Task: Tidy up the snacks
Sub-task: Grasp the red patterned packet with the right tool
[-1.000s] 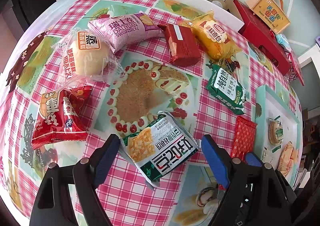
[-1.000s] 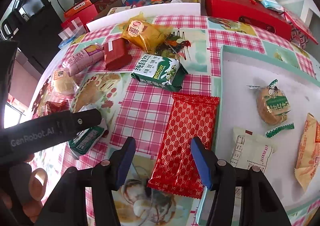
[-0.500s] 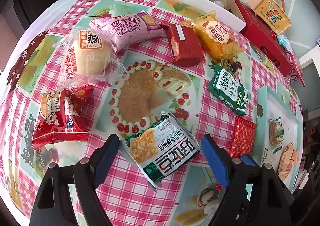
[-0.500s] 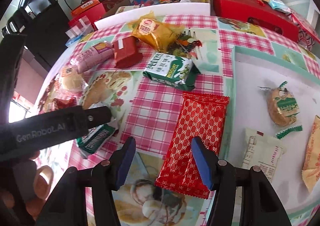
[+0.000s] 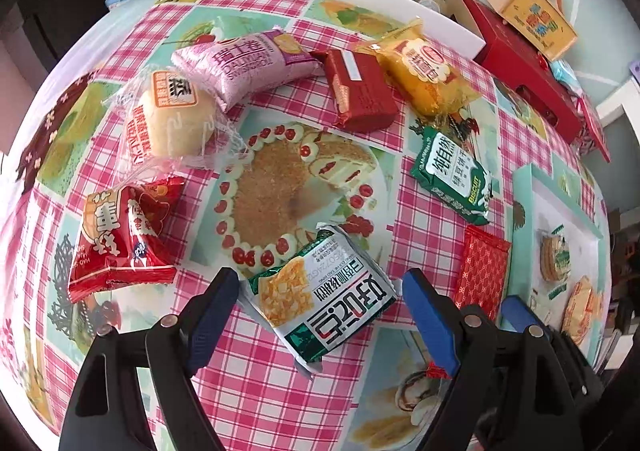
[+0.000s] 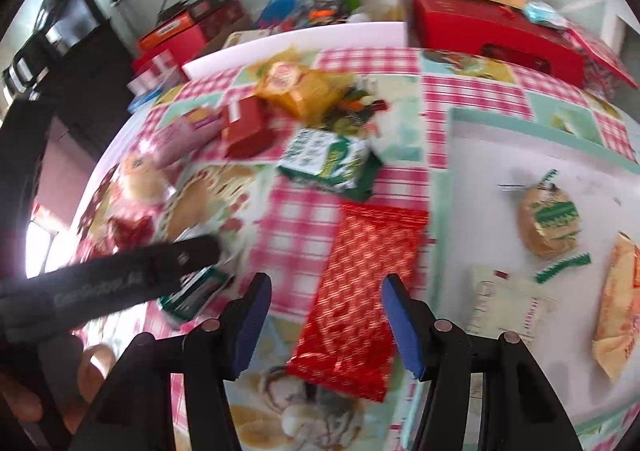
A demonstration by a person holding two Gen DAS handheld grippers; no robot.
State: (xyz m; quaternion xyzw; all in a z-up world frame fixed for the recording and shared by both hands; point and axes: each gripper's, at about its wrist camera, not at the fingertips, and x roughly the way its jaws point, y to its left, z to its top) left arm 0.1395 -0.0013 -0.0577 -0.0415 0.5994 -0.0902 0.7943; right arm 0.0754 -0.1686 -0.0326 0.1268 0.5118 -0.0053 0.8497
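The left hand-held gripper (image 5: 320,303) hangs over the table (image 5: 264,383) with its blue fingers spread wide on either side of a green-and-white snack packet (image 5: 324,295). The packet lies flat on the checked cloth between them, and neither finger visibly presses on it. The right hand-held gripper (image 6: 326,315) stands with a narrower gap, its fingers flanking the near end of a red patterned packet (image 6: 360,291) without closing on it. That packet lies just beside the near-side rim of the white tray (image 6: 520,155), which sits toward the table's right edge. In the tray lie a round biscuit in a clear wrapper (image 6: 548,219), a white packet (image 6: 504,303) and an orange packet (image 6: 620,307).

Farther across the table, a green biscuit pack (image 5: 452,175) lies near the tray. A yellow bread bag (image 5: 424,71), a dark red block (image 5: 360,91) and a pink Swiss roll pack (image 5: 240,63) line up toward the far edge. A bun in a clear bag (image 5: 172,119) and a red pouch (image 5: 120,235) lie toward the left edge. The right wrist view is blurred.
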